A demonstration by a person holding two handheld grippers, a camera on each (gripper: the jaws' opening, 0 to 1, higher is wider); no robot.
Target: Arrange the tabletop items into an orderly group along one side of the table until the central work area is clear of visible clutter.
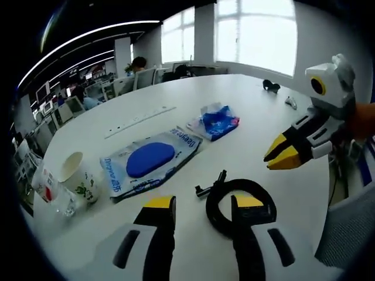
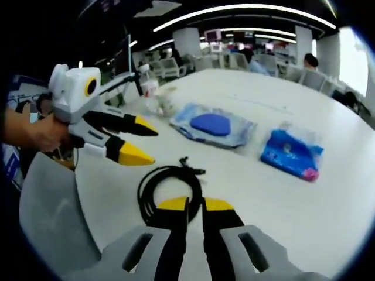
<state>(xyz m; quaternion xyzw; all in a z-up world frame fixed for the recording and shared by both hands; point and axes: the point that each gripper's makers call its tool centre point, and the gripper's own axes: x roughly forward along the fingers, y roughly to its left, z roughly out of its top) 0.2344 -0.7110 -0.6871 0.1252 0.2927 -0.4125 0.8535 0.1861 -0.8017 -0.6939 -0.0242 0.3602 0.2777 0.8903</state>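
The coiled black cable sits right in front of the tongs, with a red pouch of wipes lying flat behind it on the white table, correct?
Not quite: the flat pouch of wipes is blue, not red, as the left gripper view shows. The coiled black cable does lie on the white table just ahead of the left tongs.
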